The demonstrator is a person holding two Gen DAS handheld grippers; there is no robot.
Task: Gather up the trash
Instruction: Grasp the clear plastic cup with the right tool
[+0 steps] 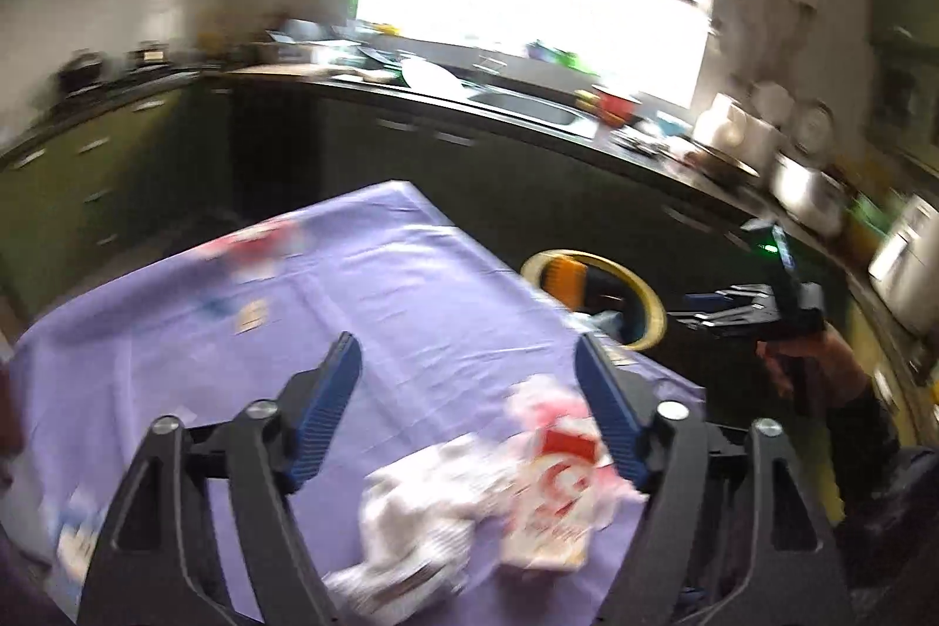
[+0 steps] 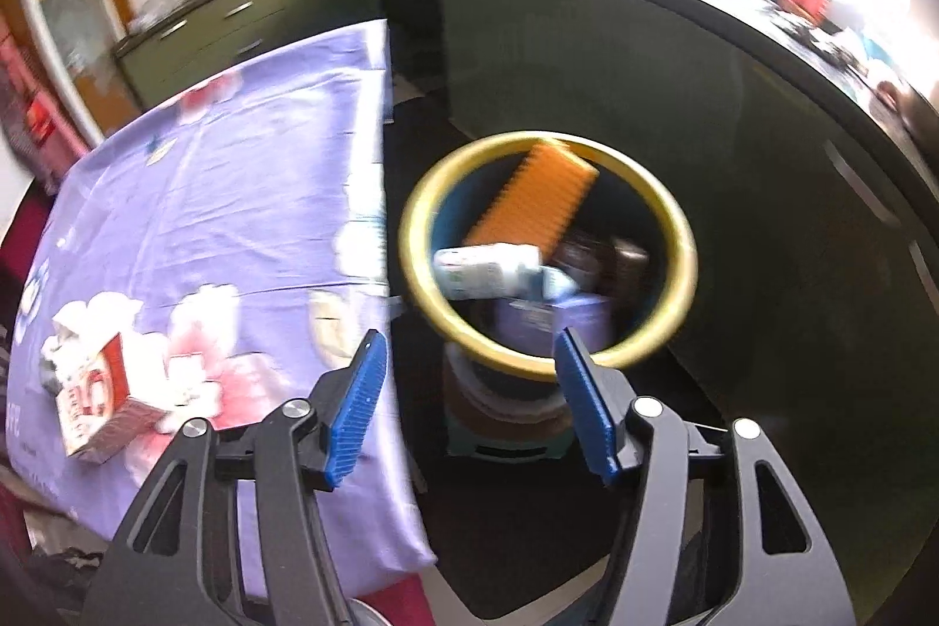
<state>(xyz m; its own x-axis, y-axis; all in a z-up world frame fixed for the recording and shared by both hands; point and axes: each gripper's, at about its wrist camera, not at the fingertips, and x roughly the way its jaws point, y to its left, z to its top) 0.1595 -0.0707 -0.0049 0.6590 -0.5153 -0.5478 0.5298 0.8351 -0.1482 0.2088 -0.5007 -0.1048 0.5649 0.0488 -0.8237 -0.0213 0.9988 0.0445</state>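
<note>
Here the left tool point(image 1: 466, 359) is hanging spread wide over the worktop point(image 1: 411, 274), with a crumpled red-and-white carton point(image 1: 551, 497) lying just under its right finger. The right tool point(image 2: 469, 350), also gaping and empty, is hovering above the yellow-rimmed bin point(image 2: 419, 215), which is holding an orange box point(image 2: 528, 200) and other trash.

I see a lilac tablecloth point(image 1: 364, 286) printed with pink and white flowers, and on it a red-and-white crumpled carton point(image 2: 97, 406) beside white crumpled paper point(image 1: 422, 503). My left gripper point(image 1: 469, 374) and right gripper point(image 2: 466, 365) are black with ribbed blue pads. The yellow-rimmed round bin point(image 2: 419, 215) is teal inside and holds an orange ridged slab point(image 2: 531, 198), a white bottle point(image 2: 487, 268) and a pale purple box point(image 2: 551, 318).
</note>
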